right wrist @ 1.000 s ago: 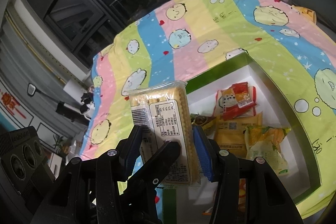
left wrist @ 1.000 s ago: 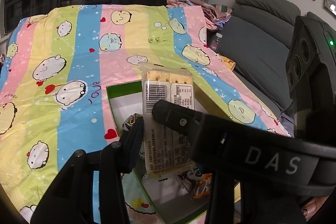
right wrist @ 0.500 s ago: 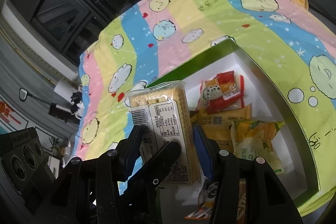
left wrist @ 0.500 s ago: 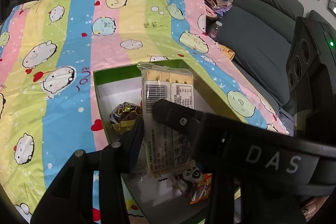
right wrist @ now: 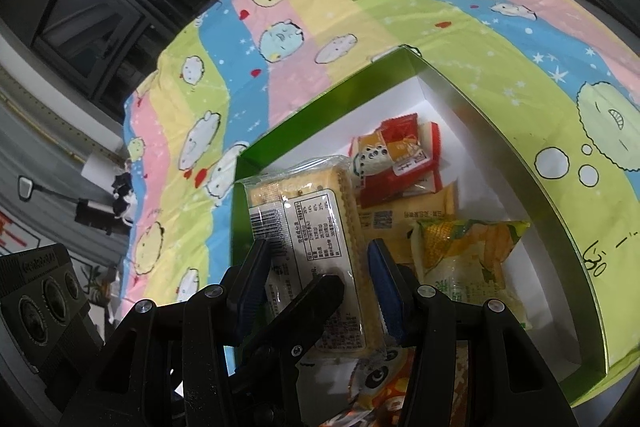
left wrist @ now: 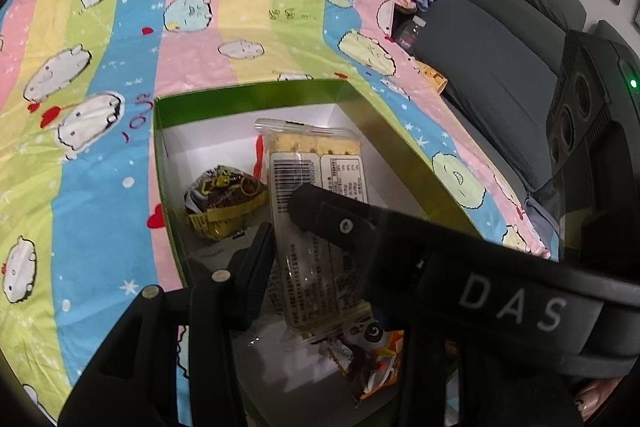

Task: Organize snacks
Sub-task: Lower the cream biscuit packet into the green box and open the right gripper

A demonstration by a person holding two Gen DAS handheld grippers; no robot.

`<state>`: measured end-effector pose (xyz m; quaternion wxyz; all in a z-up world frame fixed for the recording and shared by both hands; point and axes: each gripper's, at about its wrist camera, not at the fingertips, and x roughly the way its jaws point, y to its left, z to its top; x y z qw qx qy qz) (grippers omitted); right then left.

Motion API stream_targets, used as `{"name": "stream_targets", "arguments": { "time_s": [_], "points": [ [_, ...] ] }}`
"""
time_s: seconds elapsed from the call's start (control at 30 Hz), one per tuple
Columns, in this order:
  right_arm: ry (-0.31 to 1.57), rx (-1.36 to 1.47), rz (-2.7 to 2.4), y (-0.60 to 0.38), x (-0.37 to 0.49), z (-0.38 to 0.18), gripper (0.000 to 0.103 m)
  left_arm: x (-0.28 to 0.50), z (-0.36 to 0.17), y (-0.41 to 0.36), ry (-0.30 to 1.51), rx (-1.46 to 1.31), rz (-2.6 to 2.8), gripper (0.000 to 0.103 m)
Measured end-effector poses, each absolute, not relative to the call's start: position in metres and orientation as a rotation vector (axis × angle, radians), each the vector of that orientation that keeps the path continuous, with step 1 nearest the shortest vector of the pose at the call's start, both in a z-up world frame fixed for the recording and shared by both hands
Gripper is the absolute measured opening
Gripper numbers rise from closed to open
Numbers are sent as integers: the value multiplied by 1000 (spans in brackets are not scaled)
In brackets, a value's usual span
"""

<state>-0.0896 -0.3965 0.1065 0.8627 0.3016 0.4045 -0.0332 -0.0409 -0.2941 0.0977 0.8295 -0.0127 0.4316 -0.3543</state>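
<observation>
Two grippers are on one cracker packet [left wrist: 316,211]: your left gripper [left wrist: 308,247] and your right gripper [right wrist: 320,267] each have their pads pressed against its long sides, so both are clamped on it, neither slack. The packet is clear wrap with a barcode and a printed label facing the cameras, pale crackers showing at its far end. You hold it above the green box [left wrist: 248,99], over the box's white interior, tilted with its far end raised; whether its near end touches anything below I cannot tell. Inside the box, at its left wall, lies a dark wrapped bun [left wrist: 224,199]. Toward the box's right side sit a red-and-white sachet [right wrist: 400,159], a yellow packet [right wrist: 404,215] under it, and a corn-print bag [right wrist: 464,259] nearer you. A panda-print wrapper [left wrist: 372,351] lies at the box's near end. The box rests on a striped cartoon blanket [left wrist: 100,147].
</observation>
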Motion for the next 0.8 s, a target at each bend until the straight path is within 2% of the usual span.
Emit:
{"name": "stream_targets", "arguments": {
  "time_s": [0.8],
  "points": [
    [908,681,-86,-405,-79,89,54,-33,84,-304,992,17,-740,40]
  ]
}}
